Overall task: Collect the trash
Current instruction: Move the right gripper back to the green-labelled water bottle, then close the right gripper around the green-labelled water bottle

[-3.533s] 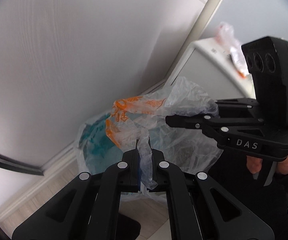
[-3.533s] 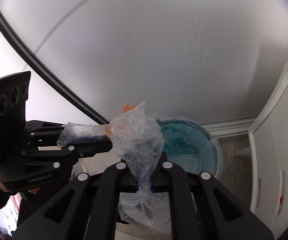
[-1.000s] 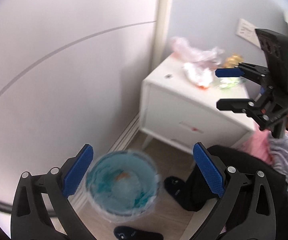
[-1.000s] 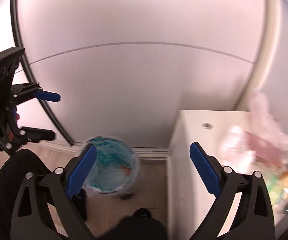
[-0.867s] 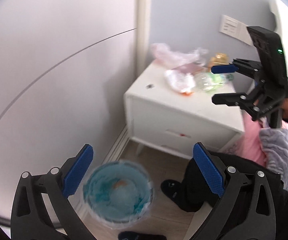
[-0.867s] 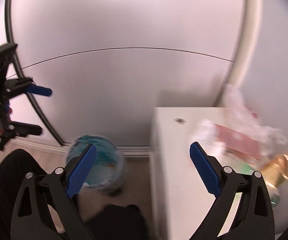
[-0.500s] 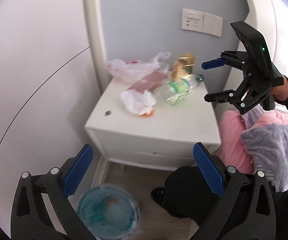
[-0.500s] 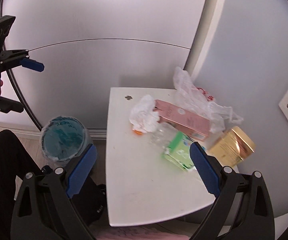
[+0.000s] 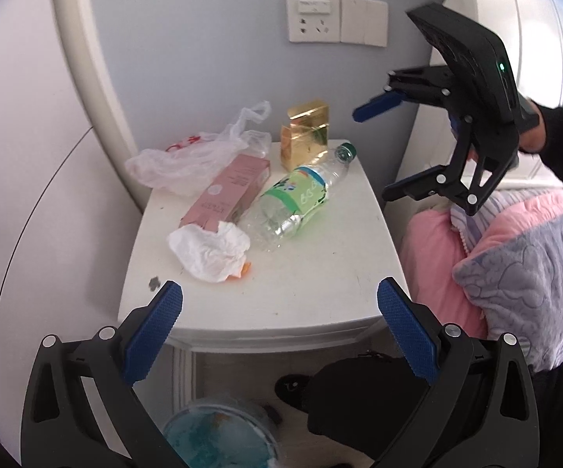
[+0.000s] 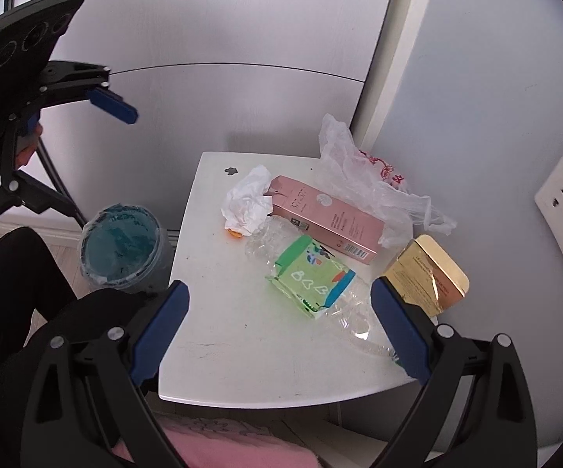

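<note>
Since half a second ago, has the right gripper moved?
Yes. In the left wrist view the right gripper stays open and has drifted a little further right of the wall socket, towards the pink bedding.

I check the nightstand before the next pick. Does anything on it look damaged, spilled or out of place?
Yes. The plastic bottle lies on its side, crumpled, against the pink box, which also lies flat. A crumpled tissue sits in front with an orange scrap at its edge. The gold box stands upright. No liquid shows.
</note>
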The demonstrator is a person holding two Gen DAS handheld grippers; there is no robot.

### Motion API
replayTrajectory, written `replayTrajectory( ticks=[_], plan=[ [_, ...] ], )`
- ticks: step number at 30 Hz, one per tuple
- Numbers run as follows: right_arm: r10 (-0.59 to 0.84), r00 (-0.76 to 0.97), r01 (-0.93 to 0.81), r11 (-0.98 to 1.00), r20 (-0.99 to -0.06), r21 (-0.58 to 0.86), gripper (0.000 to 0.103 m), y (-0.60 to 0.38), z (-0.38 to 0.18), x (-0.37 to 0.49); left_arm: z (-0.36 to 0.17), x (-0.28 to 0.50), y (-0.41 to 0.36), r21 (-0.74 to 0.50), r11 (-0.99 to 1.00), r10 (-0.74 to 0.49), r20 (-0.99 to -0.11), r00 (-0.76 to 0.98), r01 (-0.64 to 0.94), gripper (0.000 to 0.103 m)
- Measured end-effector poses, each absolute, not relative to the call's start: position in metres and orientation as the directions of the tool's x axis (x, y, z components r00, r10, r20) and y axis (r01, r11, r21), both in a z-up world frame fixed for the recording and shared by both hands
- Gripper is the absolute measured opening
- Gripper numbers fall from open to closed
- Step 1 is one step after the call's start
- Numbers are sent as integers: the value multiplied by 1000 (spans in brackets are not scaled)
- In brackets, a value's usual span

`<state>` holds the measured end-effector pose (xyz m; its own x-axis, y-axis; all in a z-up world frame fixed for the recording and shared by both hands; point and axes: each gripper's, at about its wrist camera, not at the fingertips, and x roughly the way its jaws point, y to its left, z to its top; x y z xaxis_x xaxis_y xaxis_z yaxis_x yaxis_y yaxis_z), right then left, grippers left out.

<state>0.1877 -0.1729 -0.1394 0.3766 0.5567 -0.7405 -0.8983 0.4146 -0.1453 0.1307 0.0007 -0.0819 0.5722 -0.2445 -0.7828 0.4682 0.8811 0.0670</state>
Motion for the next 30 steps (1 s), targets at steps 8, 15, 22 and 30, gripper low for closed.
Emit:
replayTrajectory(
  ticks=[8, 15, 22, 30],
  plan=[
    [488, 290, -945, 281, -824, -166, 91, -150, -162, 222, -108, 182, -25, 107, 806, -252, -827, 502, 582, 97],
    [397, 263, -958, 217, -880, -188, 91, -145, -185, 247, -136, 214, -43, 104, 753, -272, -850, 452, 650, 97],
    [362, 242, -967, 171, -900, -191, 91, -136, -200, 258, -154, 239, -60, 105, 682, -303, -860, 410, 724, 97],
    [316, 239, -964, 192, -918, -185, 91, -136, -214, 275, -169, 258, -60, 86, 632, -334, -867, 371, 770, 97]
  ],
)
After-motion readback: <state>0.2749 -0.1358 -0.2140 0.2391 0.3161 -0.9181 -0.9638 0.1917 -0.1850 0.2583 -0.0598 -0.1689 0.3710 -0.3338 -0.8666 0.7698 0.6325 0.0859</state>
